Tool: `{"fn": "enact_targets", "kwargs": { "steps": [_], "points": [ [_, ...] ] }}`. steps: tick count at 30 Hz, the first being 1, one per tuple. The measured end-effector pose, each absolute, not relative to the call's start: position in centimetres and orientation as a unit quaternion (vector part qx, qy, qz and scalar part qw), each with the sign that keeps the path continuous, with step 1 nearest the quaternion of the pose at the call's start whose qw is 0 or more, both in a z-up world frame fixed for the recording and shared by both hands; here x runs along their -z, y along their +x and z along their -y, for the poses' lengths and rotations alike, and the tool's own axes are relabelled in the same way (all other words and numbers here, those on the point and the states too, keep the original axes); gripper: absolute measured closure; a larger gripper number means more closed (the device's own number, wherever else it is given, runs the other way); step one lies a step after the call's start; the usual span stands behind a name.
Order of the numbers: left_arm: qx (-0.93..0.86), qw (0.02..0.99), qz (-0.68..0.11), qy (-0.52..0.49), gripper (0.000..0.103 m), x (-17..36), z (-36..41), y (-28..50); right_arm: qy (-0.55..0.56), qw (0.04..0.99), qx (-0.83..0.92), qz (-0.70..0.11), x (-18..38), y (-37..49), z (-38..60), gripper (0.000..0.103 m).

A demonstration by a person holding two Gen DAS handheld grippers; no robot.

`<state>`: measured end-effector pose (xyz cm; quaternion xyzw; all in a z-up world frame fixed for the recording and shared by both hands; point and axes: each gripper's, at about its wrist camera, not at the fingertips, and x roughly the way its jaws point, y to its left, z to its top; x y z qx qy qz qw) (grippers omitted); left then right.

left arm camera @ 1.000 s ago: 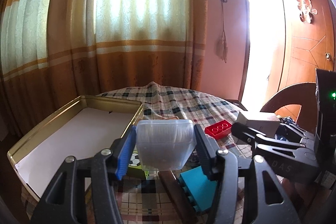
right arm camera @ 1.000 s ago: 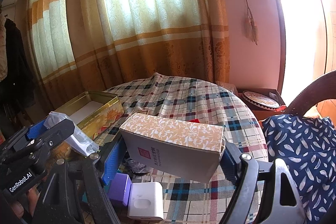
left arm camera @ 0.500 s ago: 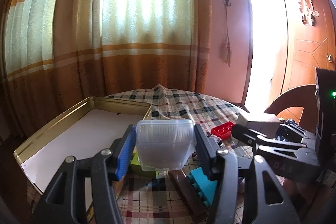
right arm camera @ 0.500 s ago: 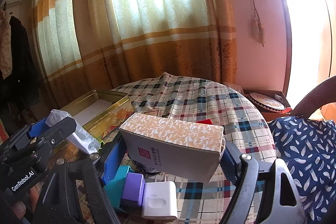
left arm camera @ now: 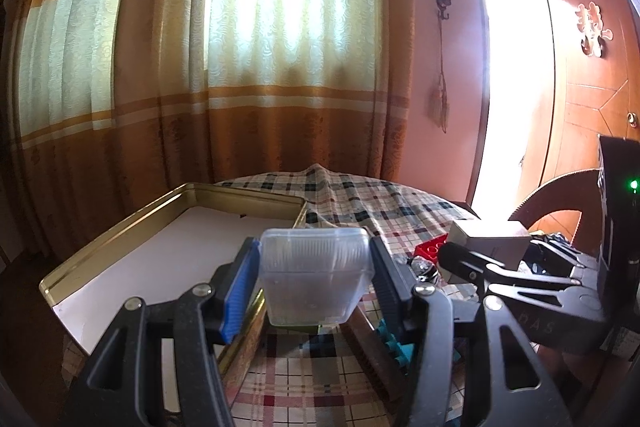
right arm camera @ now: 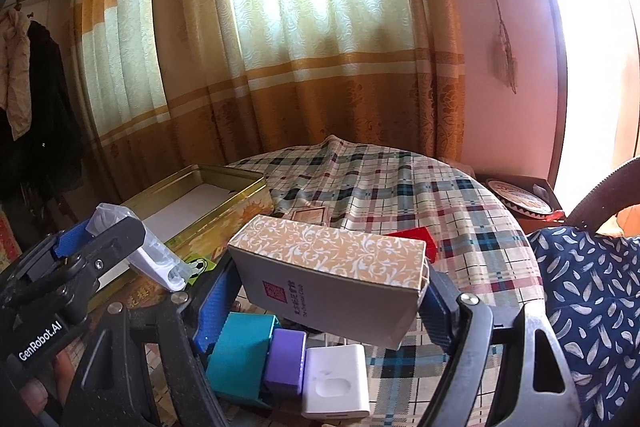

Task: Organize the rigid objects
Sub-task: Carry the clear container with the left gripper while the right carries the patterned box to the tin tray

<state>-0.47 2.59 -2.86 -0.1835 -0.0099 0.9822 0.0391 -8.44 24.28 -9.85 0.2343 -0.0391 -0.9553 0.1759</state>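
black gripper [left arm camera: 316,281], blue pads [left arm camera: 240,291], silver screws

One tin [right arm camera: 224,187], one clear tub [left arm camera: 316,275], one patterned box [right arm camera: 332,267]. Three blocks: red [right arm camera: 416,237], teal [right arm camera: 240,355], purple [right arm camera: 286,359]. One white charger [right arm camera: 334,387].

tin [right arm camera: 224,201] lies left of blocks [right arm camera: 256,359] on the table [right arm camera: 400,187].

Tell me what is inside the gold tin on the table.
The gold tin shows only a flat white liner. Its near corner is covered by the clear plastic box in the left gripper.
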Motion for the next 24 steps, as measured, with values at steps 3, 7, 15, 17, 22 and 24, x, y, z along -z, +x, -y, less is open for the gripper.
{"fn": "enact_targets", "kwargs": {
  "steps": [3, 7, 15, 17, 22, 24],
  "points": [
    [-0.983, 0.037, 0.011, -0.182, 0.049, 2.9, -2.4, -0.4, 0.234, 0.177, 0.955, 0.038, 9.9, -8.3, -24.1, 0.022],
    [-0.983, 0.037, 0.014, -0.182, 0.048, 2.8, -1.9, -0.1, 0.234, 0.18, 0.955, 0.036, 9.8, -8.3, -23.8, 0.022],
    [-0.985, 0.033, 0.019, -0.169, 0.048, 1.8, -1.0, 0.2, 0.232, 0.185, 0.954, 0.036, 9.3, -8.3, -23.4, 0.022],
    [-0.985, 0.031, 0.021, -0.168, 0.048, 1.7, -0.7, 0.1, 0.231, 0.188, 0.954, 0.036, 9.1, -8.3, -23.2, 0.022],
    [-0.986, 0.025, 0.028, -0.163, 0.048, 0.7, 0.2, 0.2, 0.226, 0.192, 0.954, 0.036, 8.5, -8.5, -22.7, 0.022],
    [-0.986, 0.023, 0.03, -0.162, 0.048, 0.3, 0.6, 0.1, 0.227, 0.197, 0.953, 0.036, 8.2, -8.8, -22.3, 0.022]
  ]
}}
